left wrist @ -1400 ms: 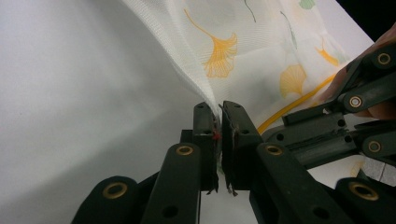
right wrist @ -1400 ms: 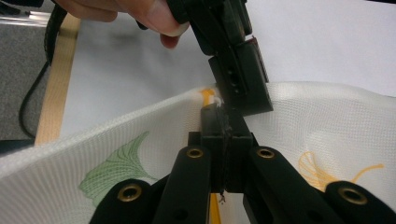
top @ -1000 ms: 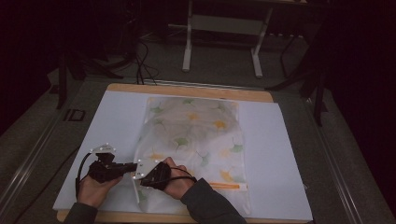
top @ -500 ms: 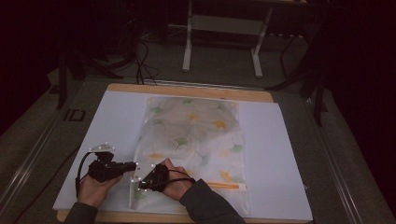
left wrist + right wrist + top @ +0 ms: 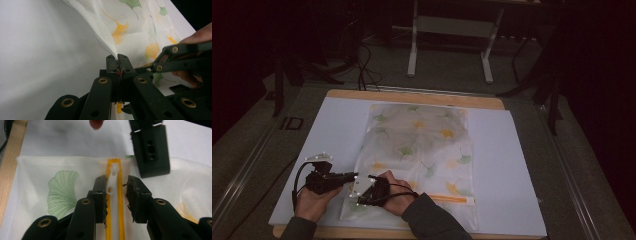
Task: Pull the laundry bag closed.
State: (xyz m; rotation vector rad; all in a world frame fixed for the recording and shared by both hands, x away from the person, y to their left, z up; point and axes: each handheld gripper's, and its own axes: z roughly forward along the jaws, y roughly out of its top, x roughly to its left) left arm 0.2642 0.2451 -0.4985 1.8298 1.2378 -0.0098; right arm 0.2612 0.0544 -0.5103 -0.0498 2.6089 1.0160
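At the bench's near edge, left of centre, a white mesh bag [image 5: 419, 157] printed with ginkgo leaves. In the left gripper view, left gripper [image 5: 117, 58] clamped on its fabric; in the right gripper view, right gripper [image 5: 115, 188] just opening, jaws apart around the zipper pull [image 5: 112, 181].

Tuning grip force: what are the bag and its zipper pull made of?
Bag: looks like thin white mesh fabric, matte, fine weave showing, printed leaves. Zipper pull: probably white plastic, smooth, slightly glossy, on yellow zipper tape.
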